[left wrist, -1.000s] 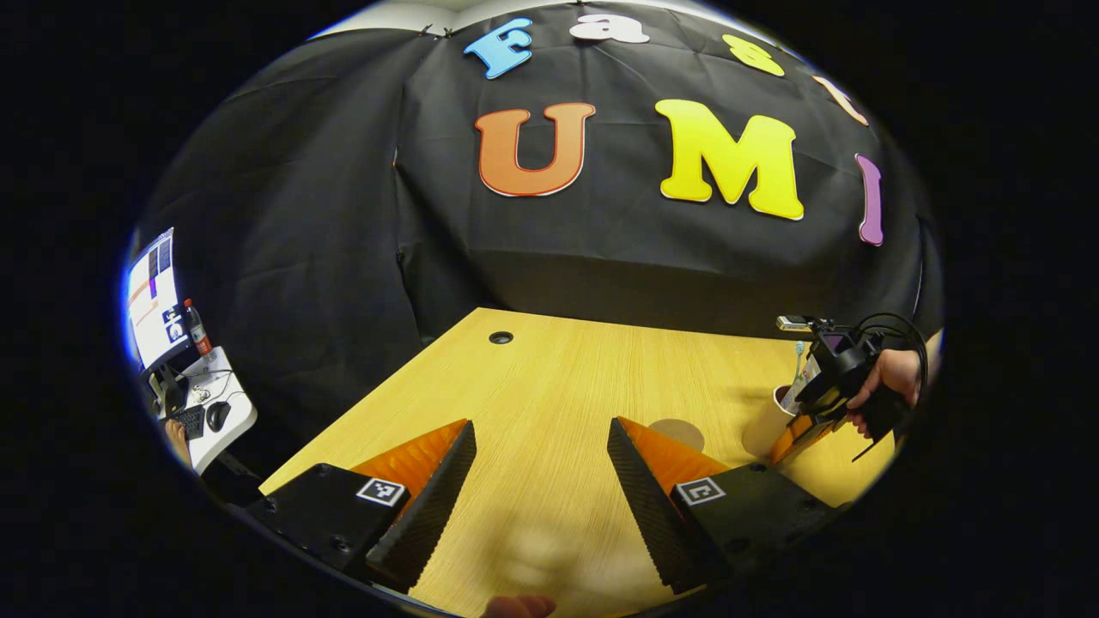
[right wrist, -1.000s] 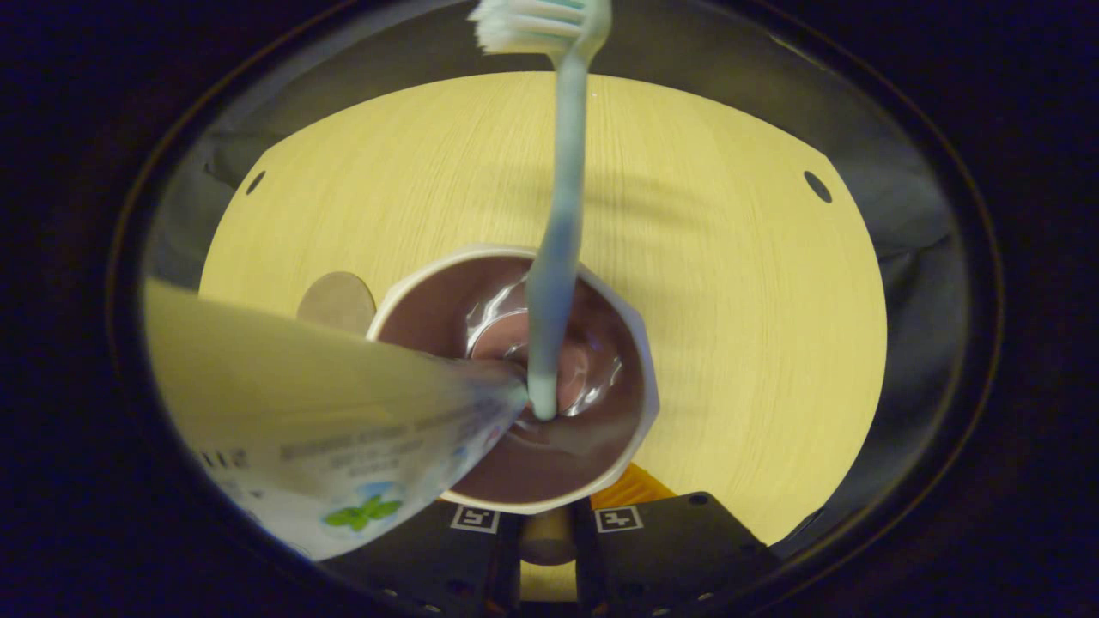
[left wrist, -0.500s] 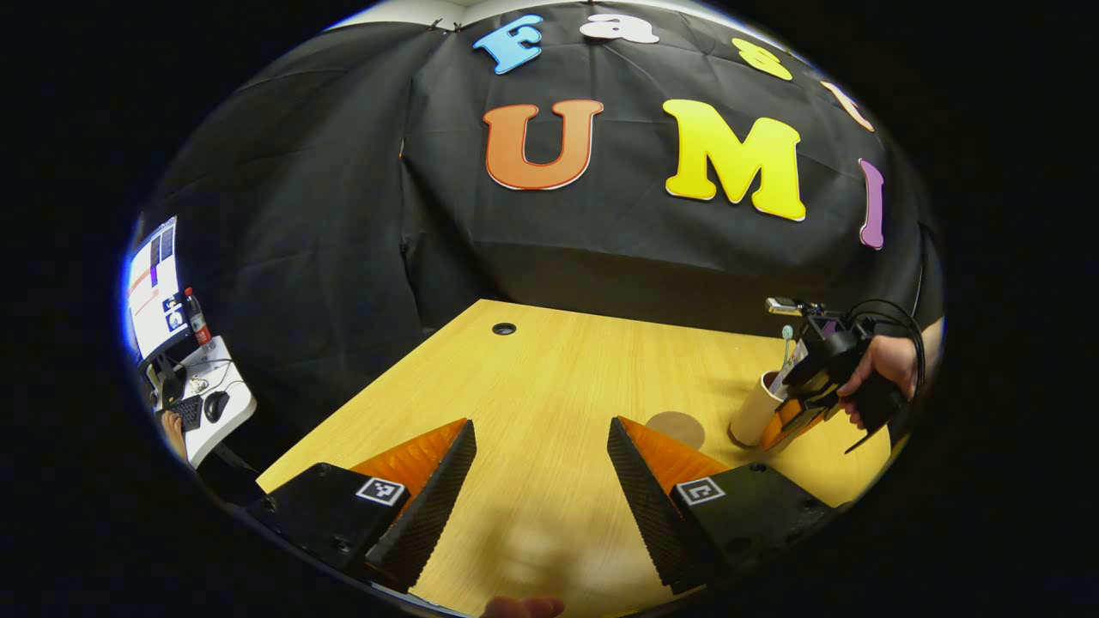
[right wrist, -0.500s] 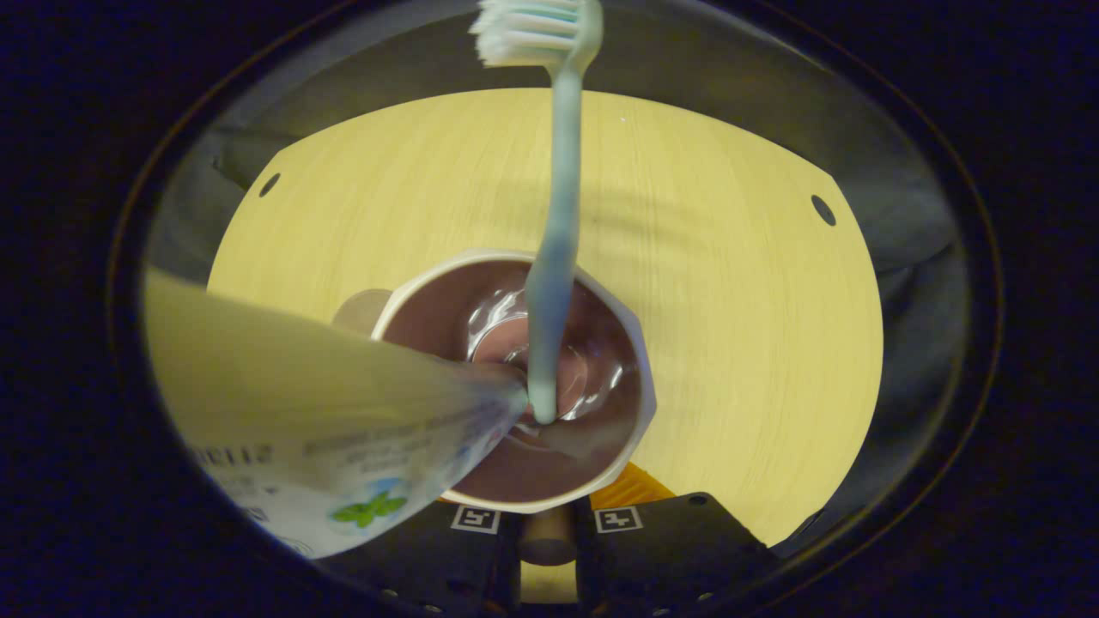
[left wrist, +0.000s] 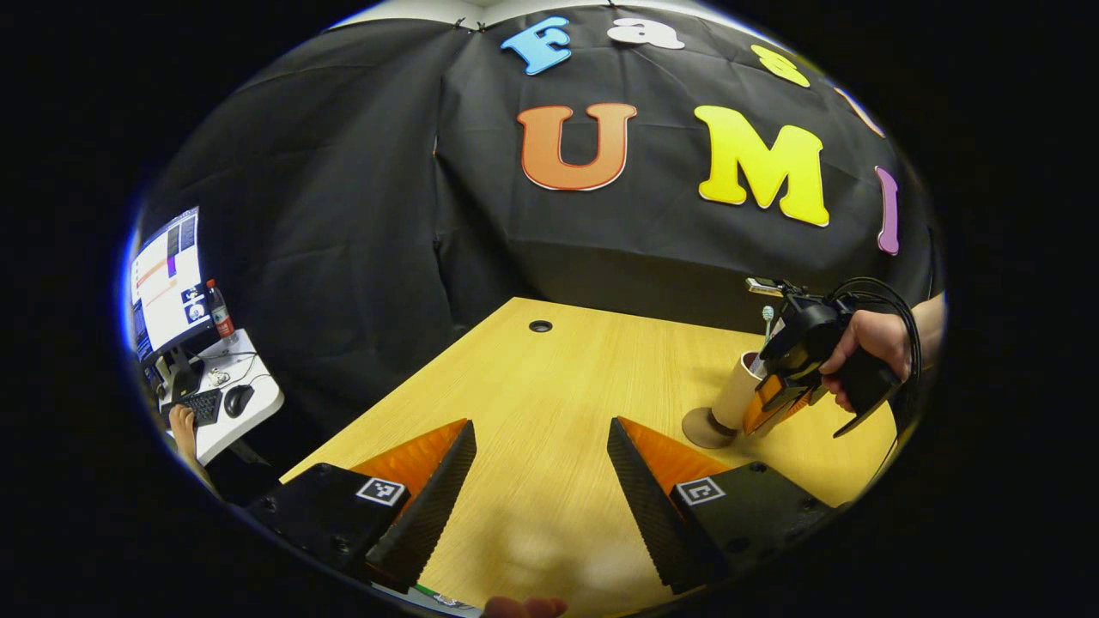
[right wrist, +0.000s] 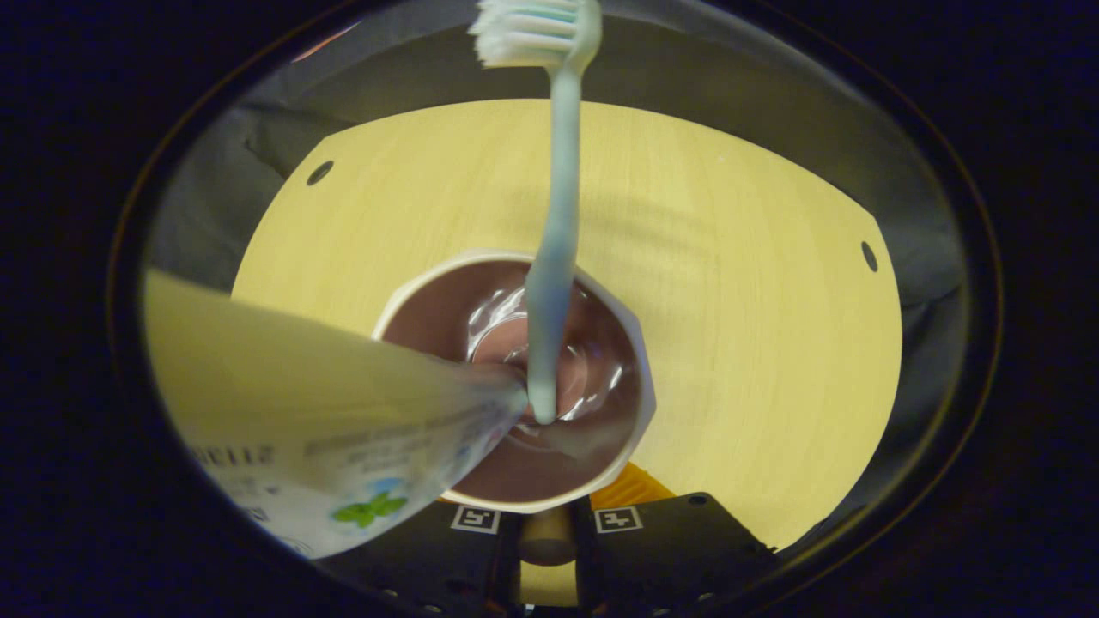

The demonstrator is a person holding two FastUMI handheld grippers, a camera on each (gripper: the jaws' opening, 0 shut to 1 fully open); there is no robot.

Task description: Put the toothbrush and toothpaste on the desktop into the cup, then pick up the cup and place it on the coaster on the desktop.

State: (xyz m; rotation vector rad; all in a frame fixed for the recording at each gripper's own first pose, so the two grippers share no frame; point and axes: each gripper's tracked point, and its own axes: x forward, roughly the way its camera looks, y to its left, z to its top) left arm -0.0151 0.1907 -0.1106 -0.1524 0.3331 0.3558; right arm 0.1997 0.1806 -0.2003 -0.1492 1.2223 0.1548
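Cup (left wrist: 737, 392) gripped by the right gripper (left wrist: 777, 402), at right of the frame in the left gripper view, standing on or just over the coaster (left wrist: 706, 428); contact not clear. Toothbrush (right wrist: 554, 249) and toothpaste (right wrist: 326, 421) inside, upright and leaning. Left gripper (left wrist: 541, 481) with fingers spread wide, holding nothing, near the bench (left wrist: 558, 378) front edge, farther from the cup. Open bench all around.

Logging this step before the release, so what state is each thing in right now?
Cup: upright, gripped by the right gripper, standing over the coaster.
Toothbrush: in the cup, bristles up.
Toothpaste: in the cup, leaning out over the rim.
Coaster: flat on the desk, under the cup.
Right gripper: shut on cup.
Left gripper: open, holding nothing.
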